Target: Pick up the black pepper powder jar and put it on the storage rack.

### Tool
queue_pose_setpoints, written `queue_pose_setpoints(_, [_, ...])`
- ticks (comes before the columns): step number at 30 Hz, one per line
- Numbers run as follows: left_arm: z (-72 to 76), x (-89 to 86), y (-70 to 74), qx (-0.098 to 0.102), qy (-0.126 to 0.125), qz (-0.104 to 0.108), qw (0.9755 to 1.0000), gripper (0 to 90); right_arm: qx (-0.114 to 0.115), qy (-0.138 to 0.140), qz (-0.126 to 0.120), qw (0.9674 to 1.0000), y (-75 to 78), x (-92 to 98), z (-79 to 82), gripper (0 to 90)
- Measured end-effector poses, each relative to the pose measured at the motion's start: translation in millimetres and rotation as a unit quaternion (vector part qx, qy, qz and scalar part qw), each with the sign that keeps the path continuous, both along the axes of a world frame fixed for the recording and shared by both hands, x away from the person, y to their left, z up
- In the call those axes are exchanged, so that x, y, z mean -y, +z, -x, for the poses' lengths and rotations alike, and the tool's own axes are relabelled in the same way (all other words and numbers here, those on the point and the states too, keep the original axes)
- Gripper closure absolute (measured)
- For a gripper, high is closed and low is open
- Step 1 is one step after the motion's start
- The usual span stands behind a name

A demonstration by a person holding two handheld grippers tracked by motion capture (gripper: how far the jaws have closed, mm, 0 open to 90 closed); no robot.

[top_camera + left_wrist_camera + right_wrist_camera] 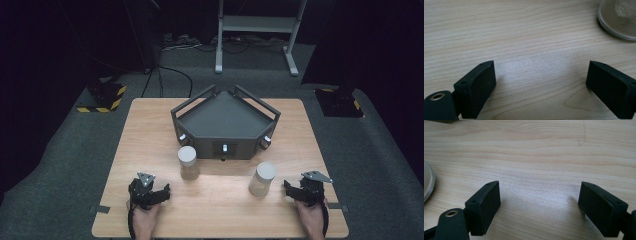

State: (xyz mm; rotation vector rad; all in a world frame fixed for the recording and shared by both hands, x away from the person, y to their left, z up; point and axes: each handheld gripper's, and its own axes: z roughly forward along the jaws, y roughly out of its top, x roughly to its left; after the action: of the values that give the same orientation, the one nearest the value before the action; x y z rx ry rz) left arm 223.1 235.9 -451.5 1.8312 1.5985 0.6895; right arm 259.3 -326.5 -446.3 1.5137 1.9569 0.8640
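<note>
A dark room with grey carpet surrounds one light wooden tabletop, and behind it stands one pale metal frame whose top is cut off by the picture edge. Two black blocks with yellow-and-black striped edges sit on the floor, the left block plain to see and the right block half lost in shadow. On the far middle of the tabletop rests one dark angular tray with raised rails and three small knobs on its front faces; what the knobs are cannot be made out. In front of it stand two upright jars with pale lids, the left jar near the tray's left front corner and the right jar nearer the person, the two well apart. Their contents are hard to tell. Two hands come in from the bottom edge, each cut off at the wrist. The left claw lies near the left jar, its jaws spread over bare wood with nothing between them; a slice of that jar's base shows in the left gripper view. The right claw sits just beside the right jar, jaws likewise spread and empty.
</note>
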Motion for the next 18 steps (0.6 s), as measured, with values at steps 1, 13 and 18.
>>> queue_pose_setpoints(1, [-0.2, 0.2, 0.0, 0.000, 0.000, 0.000, 1.0000, 9.1, 0.000, 0.000, 0.000, 1.0000, 0.0, 0.1, 0.0, 17.7])
queue_pose_setpoints(13, [-4.7, 3.8, 0.9, -0.005, 0.004, -0.001, 1.0000, 7.2, 0.001, 0.003, -0.001, 1.0000, -0.1, 0.9, -0.4, 18.0])
queue_pose_setpoints(18, [-5.7, 4.0, 1.2, -0.007, 0.002, -0.001, 1.0000, 4.9, 0.001, 0.004, 0.000, 1.0000, -0.2, 1.3, -0.7, 17.9])
